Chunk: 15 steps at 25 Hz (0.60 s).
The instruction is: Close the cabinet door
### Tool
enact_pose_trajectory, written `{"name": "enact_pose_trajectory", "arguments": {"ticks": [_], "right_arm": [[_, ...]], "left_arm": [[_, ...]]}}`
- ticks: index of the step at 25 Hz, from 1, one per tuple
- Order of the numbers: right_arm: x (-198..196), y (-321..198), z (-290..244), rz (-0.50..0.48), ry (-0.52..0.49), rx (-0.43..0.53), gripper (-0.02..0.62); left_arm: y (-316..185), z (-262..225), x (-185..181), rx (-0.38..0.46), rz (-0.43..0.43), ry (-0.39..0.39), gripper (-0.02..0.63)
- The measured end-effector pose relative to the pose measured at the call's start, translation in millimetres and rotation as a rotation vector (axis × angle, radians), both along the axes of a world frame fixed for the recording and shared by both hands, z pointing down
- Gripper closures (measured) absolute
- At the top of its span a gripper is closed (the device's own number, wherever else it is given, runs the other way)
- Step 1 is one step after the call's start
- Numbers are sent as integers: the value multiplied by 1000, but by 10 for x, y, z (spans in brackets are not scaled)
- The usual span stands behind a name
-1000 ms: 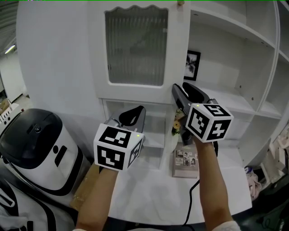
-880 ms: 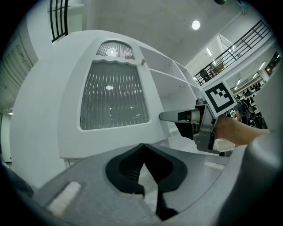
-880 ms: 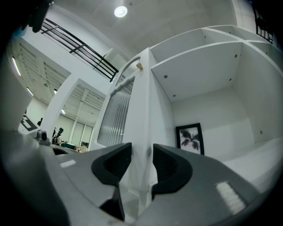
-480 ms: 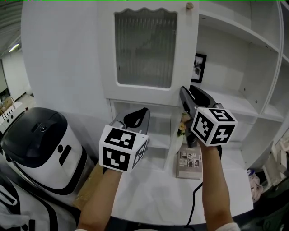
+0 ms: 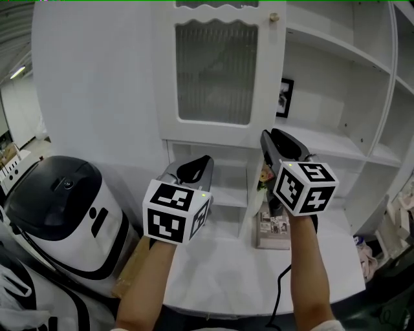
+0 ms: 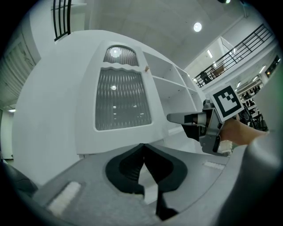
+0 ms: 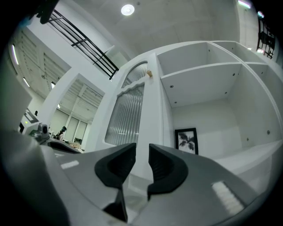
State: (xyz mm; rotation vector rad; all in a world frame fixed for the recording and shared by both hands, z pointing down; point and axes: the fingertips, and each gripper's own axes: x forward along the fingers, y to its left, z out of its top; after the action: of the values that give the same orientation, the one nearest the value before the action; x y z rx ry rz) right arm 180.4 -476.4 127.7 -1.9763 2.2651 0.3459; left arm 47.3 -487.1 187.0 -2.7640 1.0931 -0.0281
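The white cabinet door (image 5: 217,71) with ribbed glass stands swung out from the open shelving, its small knob (image 5: 274,17) at the top right corner. My left gripper (image 5: 197,161) is shut and empty, level below the door's lower rail. My right gripper (image 5: 268,137) points at the door's free edge, just below and right of the glass, and whether it touches I cannot tell. Its jaws have just been closing to a narrow gap with nothing between them. In the right gripper view the door's edge (image 7: 152,101) rises straight ahead of the right gripper (image 7: 142,152). In the left gripper view the left gripper (image 6: 142,146) faces the door (image 6: 124,106).
A black-and-white machine (image 5: 58,207) stands at lower left beside a cardboard box (image 5: 132,258). A framed picture (image 5: 283,97) hangs inside the shelves (image 5: 336,64). A booklet (image 5: 273,227) lies on the white desk (image 5: 220,271), and a black cable (image 5: 279,284) trails under my right arm.
Both grippers have edged a little toward the cabinet, and the head view has shifted so the door shows further right. The door's angle looks the same.
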Motion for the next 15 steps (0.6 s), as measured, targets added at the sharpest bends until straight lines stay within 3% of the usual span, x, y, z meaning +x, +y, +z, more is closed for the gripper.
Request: {"name": "enact_pose_trajectory", "arguments": {"ticks": [15], "right_arm": [[-578, 546, 438, -2, -19, -65, 555]], "left_arm": [[331, 258, -487, -46, 3, -28, 604]]}}
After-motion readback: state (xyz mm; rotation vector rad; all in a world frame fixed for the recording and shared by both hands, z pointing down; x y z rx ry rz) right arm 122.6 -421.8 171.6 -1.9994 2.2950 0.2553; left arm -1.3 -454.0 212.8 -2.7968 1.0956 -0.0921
